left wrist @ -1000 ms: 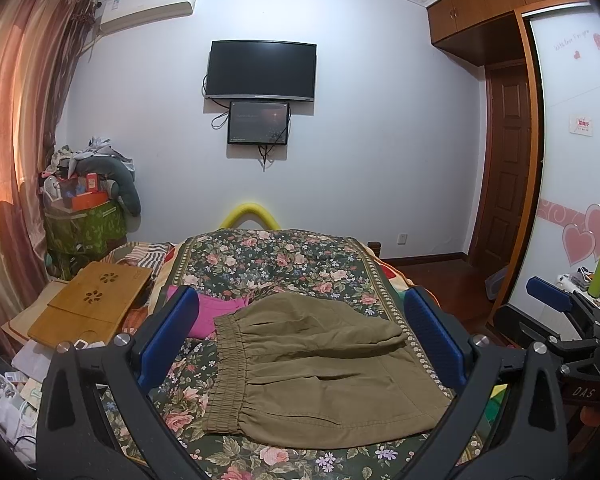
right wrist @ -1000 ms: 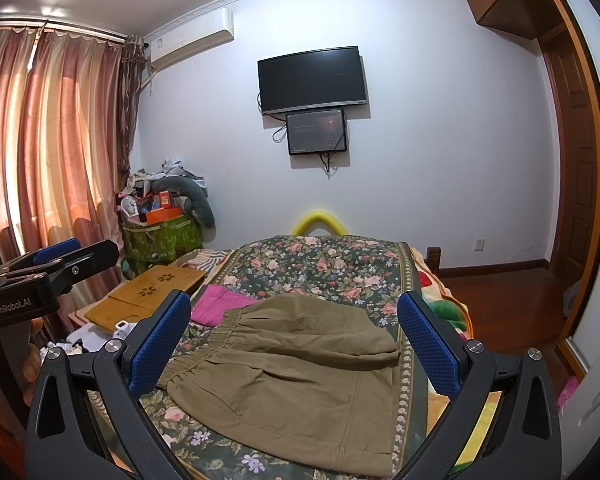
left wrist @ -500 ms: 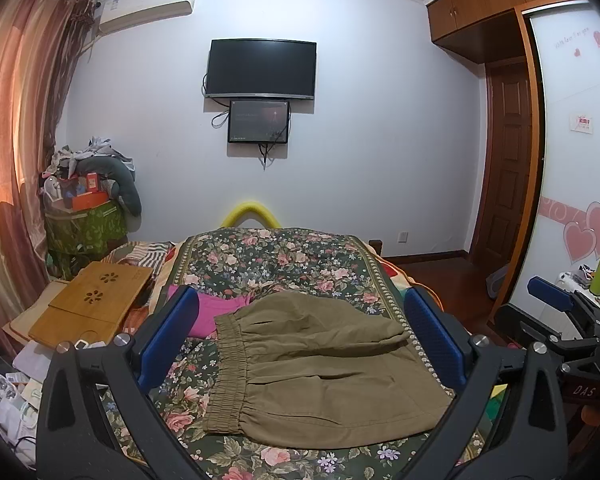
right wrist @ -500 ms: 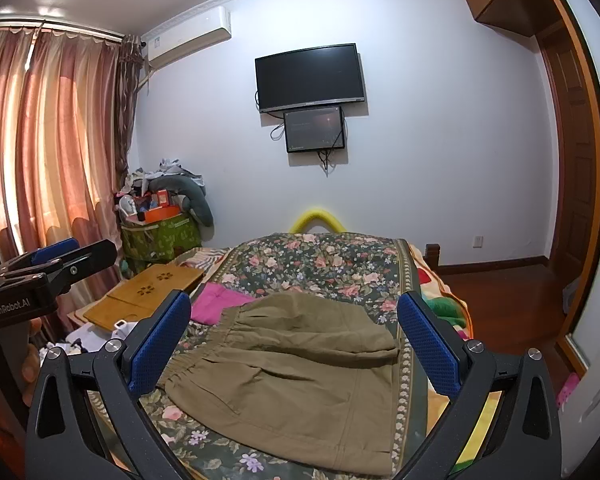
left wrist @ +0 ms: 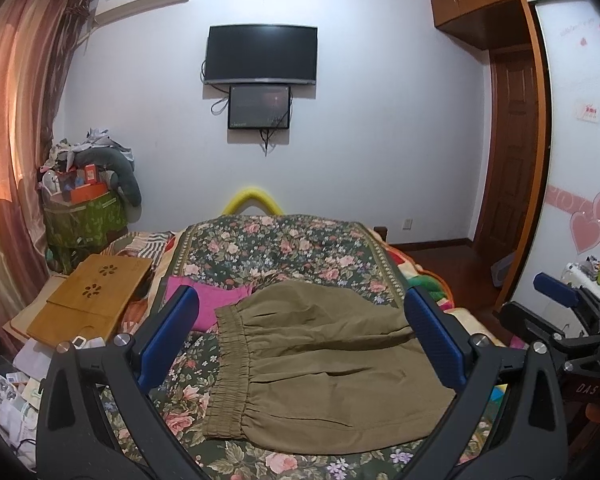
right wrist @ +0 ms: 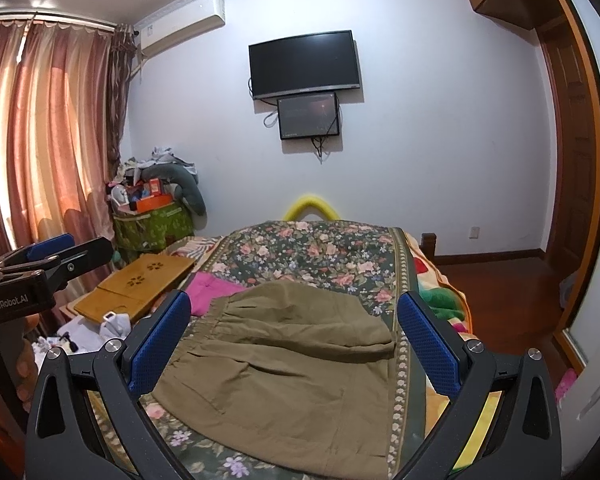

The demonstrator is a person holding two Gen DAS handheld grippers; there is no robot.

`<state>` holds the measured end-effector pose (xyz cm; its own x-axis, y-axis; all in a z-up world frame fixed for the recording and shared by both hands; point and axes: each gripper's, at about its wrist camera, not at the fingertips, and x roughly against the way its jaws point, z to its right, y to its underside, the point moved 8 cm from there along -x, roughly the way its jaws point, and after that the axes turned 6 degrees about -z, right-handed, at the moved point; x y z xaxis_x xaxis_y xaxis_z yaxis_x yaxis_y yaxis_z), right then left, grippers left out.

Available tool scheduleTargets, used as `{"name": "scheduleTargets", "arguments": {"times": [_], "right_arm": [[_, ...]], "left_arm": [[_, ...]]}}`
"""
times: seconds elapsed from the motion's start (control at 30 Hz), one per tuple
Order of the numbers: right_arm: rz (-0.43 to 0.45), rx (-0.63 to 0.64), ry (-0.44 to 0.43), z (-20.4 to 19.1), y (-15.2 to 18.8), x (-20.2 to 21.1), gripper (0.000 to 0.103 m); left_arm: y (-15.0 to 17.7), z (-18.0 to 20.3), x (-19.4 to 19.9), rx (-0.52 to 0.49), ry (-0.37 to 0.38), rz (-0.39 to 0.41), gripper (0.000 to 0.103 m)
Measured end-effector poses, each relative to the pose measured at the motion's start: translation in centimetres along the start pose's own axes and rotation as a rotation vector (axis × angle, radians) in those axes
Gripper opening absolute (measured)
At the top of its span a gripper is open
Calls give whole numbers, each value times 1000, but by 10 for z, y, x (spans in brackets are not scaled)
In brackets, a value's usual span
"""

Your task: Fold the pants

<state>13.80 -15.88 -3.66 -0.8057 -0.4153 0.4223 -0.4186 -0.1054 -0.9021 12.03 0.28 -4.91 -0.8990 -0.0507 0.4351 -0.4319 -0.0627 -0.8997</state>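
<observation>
Olive-green pants (left wrist: 320, 364) (right wrist: 296, 352) lie folded into a compact stack on the floral bedspread (left wrist: 284, 248) (right wrist: 312, 248), elastic waistband to the left. My left gripper (left wrist: 300, 340) hangs open above and in front of the pants, holding nothing. My right gripper (right wrist: 292, 340) is likewise open and empty, raised over the near edge of the pants. Each gripper shows in the other's view: the right one (left wrist: 556, 296) at far right, the left one (right wrist: 48, 250) at far left.
A pink garment (left wrist: 212, 300) (right wrist: 216, 292) lies just behind the pants' left corner. A wooden lap desk (left wrist: 92, 296) (right wrist: 140, 284) and clutter sit left of the bed. A green bin (left wrist: 84, 216) stands by the curtains; a wooden door (left wrist: 512, 152) is on the right.
Both grippers have drifted very slightly; the pants lie still and both grippers stay open.
</observation>
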Motion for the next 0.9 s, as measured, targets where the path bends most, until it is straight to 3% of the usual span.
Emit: {"name": "scheduleTargets", "arguments": {"times": [0.27, 0.47, 0.7, 0.9], "right_arm": [[-80, -9, 48, 31, 17, -50, 102], [-228, 13, 102, 72, 45, -106, 102], [-448, -19, 42, 105, 84, -158, 101], [-591, -17, -25, 115, 110, -187, 82]], "left_arm": [[8, -17, -67, -14, -18, -120, 103], [19, -45, -127, -4, -54, -232, 103], [49, -87, -201, -15, -115, -397, 103], [82, -119, -252, 3, -120, -543, 103]]}}
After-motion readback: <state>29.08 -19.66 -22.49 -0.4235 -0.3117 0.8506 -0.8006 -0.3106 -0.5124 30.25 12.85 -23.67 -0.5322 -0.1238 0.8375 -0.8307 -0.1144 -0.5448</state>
